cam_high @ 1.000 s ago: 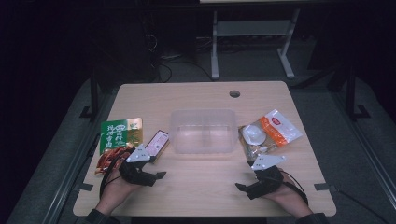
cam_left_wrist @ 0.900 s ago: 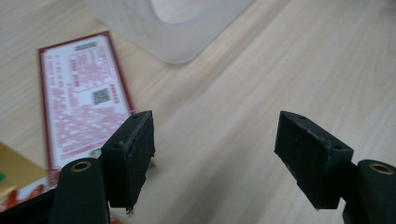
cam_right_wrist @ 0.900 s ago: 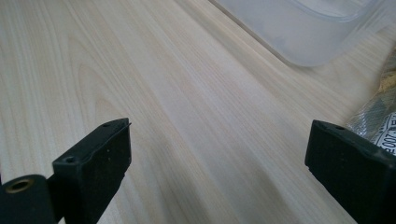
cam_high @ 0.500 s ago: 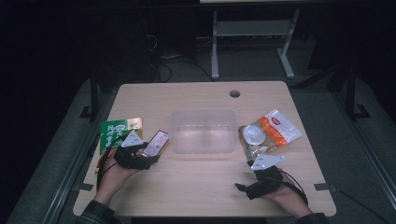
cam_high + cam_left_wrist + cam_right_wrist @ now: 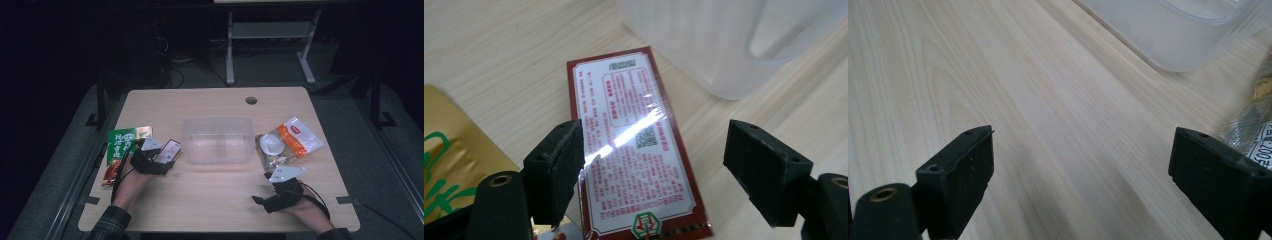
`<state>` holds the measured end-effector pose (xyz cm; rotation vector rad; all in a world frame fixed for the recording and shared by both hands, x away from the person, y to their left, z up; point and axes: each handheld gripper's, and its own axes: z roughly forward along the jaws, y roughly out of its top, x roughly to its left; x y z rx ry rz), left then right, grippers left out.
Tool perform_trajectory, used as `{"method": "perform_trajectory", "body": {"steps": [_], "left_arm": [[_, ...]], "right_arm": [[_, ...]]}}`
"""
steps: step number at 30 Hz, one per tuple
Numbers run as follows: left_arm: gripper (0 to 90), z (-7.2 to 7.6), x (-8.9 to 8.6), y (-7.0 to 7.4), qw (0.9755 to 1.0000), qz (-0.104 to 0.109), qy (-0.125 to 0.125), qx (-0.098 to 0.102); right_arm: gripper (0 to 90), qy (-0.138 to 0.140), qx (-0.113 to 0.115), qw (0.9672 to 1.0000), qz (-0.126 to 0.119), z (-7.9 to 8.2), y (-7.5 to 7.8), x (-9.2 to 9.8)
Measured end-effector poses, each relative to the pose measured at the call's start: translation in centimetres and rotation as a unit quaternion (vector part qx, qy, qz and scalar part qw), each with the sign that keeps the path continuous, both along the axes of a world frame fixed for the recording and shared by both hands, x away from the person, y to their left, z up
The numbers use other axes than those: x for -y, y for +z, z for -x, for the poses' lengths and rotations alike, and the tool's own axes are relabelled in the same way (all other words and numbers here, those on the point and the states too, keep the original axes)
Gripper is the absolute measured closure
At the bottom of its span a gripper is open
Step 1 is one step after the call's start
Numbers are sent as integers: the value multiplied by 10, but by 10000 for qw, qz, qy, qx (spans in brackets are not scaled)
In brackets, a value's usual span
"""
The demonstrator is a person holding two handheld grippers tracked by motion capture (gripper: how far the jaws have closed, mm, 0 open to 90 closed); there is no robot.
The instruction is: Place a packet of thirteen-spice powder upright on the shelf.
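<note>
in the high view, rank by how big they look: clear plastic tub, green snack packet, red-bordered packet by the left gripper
1. clear plastic tub, clearly largest
2. green snack packet
3. red-bordered packet, smallest, though the left gripper covers part of both packets

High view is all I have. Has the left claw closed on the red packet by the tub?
Observer: No. The left claw is open, and the red packet lies flat between its pads.
Operator: Which face is up?
Observer: The white panel of small print.
Operator: Is the right claw holding anything?
Observer: No. The right claw is open over bare table, with the clear tub ahead.
</note>
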<state>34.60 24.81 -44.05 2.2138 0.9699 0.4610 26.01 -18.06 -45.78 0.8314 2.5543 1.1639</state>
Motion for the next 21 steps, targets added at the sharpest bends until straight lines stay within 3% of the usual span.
{"method": "perform_trajectory", "body": {"steps": [7, 10, 21], "left_arm": [[231, -3, -5, -9, 9998, -151, 93, -105], [231, -4, -5, -13, 9990, -372, 119, -235], [245, -5, -7, -19, 9983, -441, 186, -333]], "right_arm": [[107, 7, -30, 10000, 19, 0, 0, 0], [112, 10, -39, 10000, 18, 0, -1, -1], [121, 12, -38, 10000, 26, 0, 0, 0]]}}
